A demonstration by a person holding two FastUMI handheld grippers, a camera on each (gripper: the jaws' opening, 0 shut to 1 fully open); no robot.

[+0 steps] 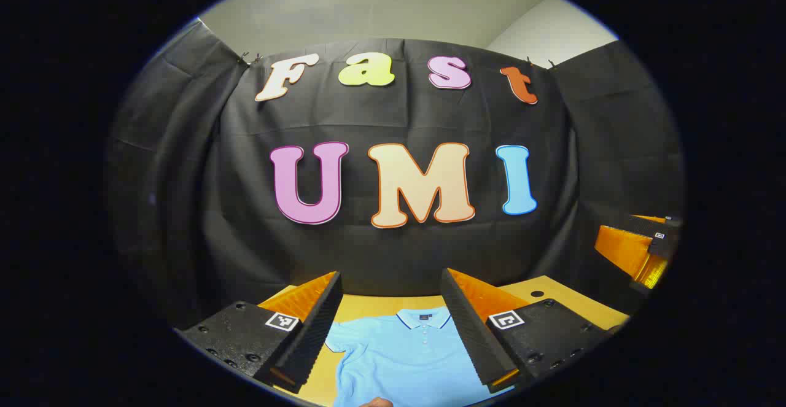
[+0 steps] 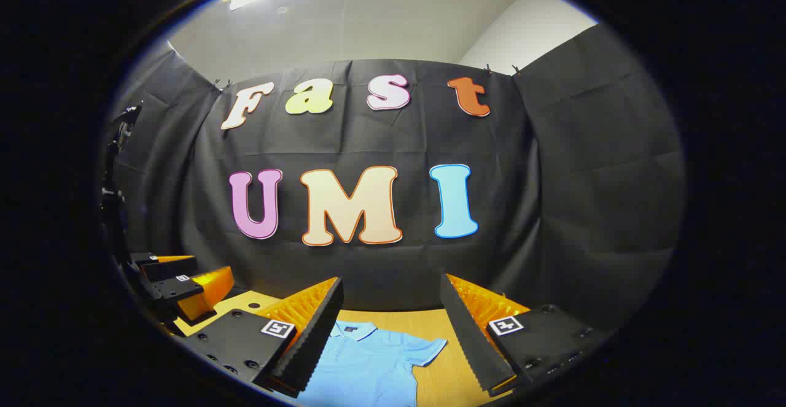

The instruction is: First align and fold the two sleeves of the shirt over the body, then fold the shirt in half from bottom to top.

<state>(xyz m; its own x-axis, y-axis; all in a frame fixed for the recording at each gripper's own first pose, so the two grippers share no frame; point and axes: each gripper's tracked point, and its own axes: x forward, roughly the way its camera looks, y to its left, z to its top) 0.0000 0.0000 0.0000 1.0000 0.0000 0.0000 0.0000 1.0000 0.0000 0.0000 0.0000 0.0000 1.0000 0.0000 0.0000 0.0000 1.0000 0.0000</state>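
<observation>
While both my left gripper (image 1: 390, 327) and right gripper (image 2: 390, 327) hang open above the flat shirt (image 1: 405, 358), I risk pinching body fabric along with a sleeve (image 2: 424, 348).

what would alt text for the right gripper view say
A light blue polo shirt lies flat, collar toward the far wall, on a wooden table, seen between the open fingers of the right gripper, which hangs above it. One short sleeve spreads out to the side, unfolded. The left gripper shows at the left edge before the black cloth wall.
</observation>
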